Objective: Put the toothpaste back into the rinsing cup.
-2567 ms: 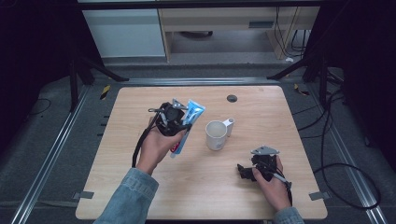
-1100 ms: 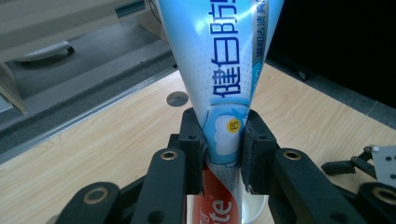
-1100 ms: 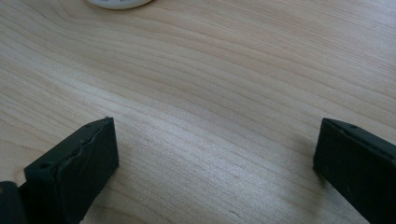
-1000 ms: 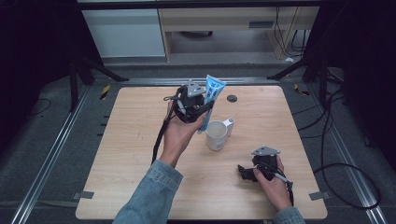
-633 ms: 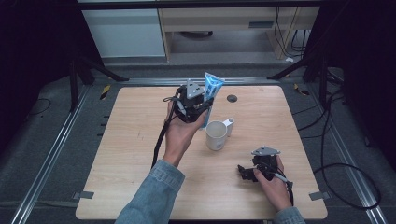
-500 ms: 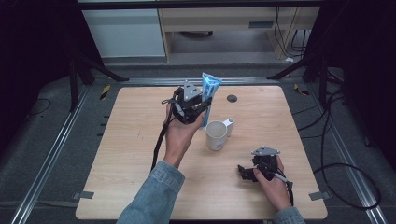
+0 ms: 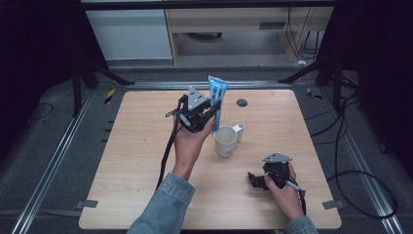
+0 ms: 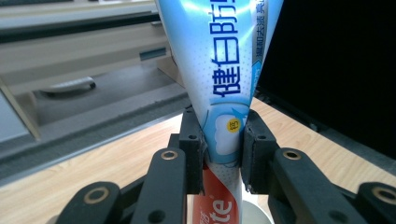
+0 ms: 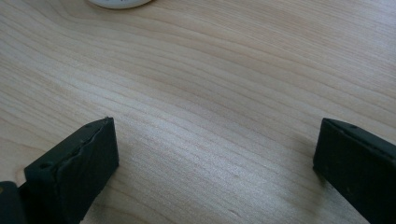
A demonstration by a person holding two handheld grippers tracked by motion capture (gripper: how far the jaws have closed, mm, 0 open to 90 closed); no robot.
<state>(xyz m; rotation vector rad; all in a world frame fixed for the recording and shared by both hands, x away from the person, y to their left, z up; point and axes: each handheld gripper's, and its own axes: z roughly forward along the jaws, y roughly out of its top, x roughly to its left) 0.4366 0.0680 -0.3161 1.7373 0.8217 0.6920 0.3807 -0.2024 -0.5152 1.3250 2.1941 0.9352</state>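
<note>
Holding the blue-and-white plastic toothpaste tube [image 7: 217, 100] clamped between the jaws of your left gripper [image 7: 201, 113], you have it lifted clear of the light wooden tabletop [image 7: 136, 146], toward the far edge near its middle. Its long axis stands close to upright: the flat crimped end points up and the cap end points down, just beside and behind the white ceramic mug [image 7: 226, 141], which sits near the tabletop's centre. In the left gripper view the jaws pinch the tube [image 8: 219, 79] low on its body. Judged from this, pick-up and turning upright are done; lowering the tube into the mug and letting go remain. Your right gripper [image 7: 259, 179] rests near the near right corner, jaws spread wide, holding nothing.
</note>
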